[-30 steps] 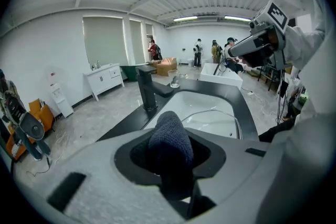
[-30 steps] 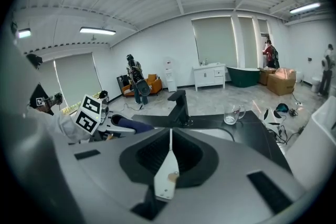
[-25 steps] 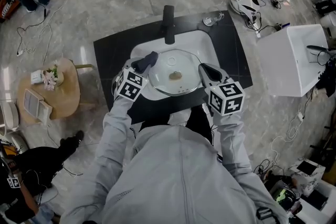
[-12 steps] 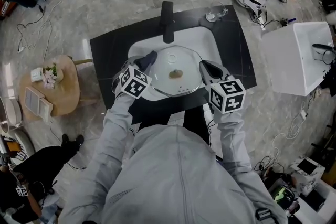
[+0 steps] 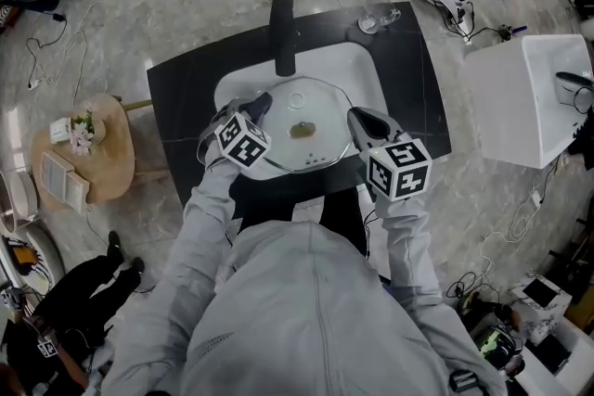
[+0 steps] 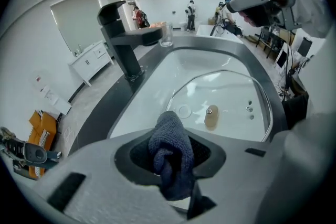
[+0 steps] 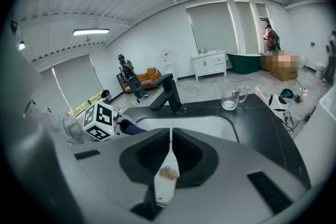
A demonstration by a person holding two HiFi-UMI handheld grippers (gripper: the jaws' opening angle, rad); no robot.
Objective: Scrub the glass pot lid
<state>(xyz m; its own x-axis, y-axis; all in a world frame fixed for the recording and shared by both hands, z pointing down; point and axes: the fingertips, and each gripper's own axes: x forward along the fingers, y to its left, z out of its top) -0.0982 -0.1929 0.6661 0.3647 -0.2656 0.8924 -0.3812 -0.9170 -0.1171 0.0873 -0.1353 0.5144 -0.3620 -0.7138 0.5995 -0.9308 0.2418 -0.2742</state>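
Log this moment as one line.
left gripper: shut on cloth, at glass lid edge | right gripper: shut on glass lid rim | glass lid: over sink

In the head view the person's torso [image 5: 306,311] hides the near edge of the sink [image 5: 329,60], and the right gripper [image 5: 357,118] covers the right rim of the glass pot lid [image 5: 302,111]. In the left gripper view the dark cloth [image 6: 170,152] hides the jaw tips of the left gripper [image 5: 258,104]. In the right gripper view only a thin slice of the lid shows at the lower centre. The white box [image 5: 520,102] is cut by the right edge of the head view. The far figures [image 6: 191,8] are too small to tell.
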